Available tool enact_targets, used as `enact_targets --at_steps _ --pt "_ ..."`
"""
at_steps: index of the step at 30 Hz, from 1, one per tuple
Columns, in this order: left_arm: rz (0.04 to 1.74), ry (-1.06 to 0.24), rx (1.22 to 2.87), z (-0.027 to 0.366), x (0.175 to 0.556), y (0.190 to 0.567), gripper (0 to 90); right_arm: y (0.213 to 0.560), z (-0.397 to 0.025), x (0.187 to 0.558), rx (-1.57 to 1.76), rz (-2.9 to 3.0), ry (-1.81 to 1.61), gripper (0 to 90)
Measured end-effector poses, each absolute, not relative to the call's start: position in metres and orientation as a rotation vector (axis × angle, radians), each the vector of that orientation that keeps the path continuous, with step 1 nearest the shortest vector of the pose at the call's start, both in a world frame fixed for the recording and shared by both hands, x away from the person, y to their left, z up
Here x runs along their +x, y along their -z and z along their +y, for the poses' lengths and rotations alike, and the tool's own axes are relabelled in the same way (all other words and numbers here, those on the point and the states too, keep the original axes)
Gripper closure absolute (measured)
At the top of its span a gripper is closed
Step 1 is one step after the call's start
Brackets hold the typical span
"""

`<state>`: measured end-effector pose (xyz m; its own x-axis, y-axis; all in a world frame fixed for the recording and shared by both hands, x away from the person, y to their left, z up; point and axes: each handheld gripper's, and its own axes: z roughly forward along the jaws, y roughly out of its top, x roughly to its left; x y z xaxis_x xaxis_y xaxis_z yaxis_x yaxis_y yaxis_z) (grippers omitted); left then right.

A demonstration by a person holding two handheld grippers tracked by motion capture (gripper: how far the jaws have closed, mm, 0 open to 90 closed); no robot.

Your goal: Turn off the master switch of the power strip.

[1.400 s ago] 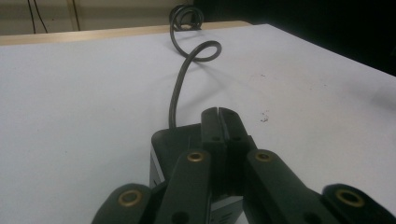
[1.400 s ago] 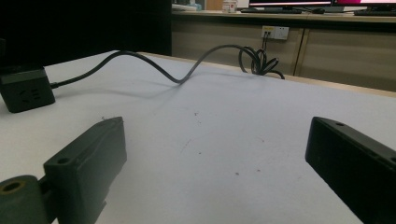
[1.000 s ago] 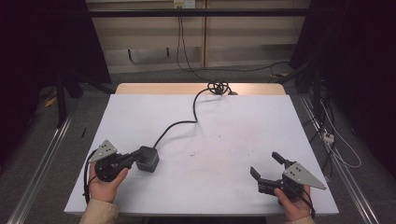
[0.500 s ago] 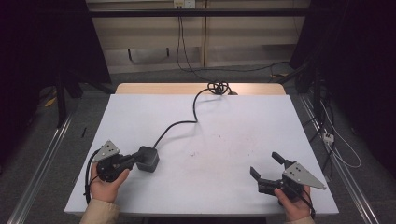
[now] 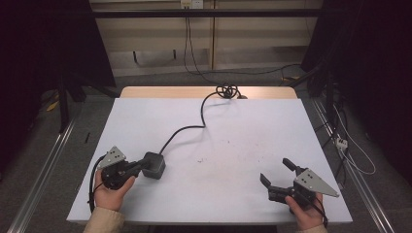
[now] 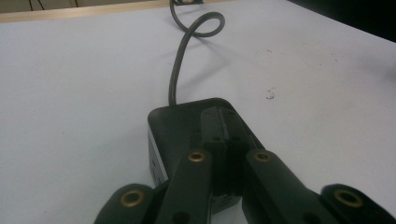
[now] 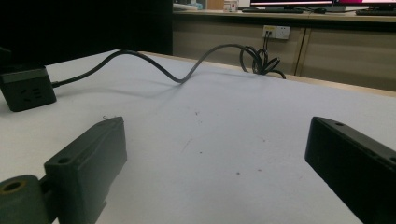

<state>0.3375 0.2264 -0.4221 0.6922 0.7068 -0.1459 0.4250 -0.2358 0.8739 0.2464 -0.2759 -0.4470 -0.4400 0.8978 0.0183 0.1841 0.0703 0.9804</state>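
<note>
- At lower left of the high view, the left gripper [image 5: 142,166] has its jaws pressed together, resting atop the small black cube-shaped power adapter [image 5: 154,165].
- The adapter's dark cable [image 5: 187,128] curves toward the white table's [image 5: 252,126] upper edge.
- At lower right, the right gripper [image 5: 277,173] hangs wide open, holding nothing.

Left gripper [image 5: 141,167] and right gripper [image 5: 276,177]: black two-jaw bodies, brass-ringed screw holes, grey three-cornered top plates, black trailing cables. Beige sleeve [image 5: 103,222] on left forearm.

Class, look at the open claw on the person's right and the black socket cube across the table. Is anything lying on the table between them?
Nothing visible. Between the right claw and the black socket cube lies bare white table with small specks. The cube's cable runs off toward the far edge, outside that path.
</note>
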Motion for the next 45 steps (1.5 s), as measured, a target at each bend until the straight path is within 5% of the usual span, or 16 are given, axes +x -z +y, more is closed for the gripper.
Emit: enact_targets --at_steps 45 --pt "0.884 -0.340 1.877 0.2241 0.3398 0.4258 90.0 0.4469 -0.2759 0.2457 1.085 1.709 -1.417 5.2"
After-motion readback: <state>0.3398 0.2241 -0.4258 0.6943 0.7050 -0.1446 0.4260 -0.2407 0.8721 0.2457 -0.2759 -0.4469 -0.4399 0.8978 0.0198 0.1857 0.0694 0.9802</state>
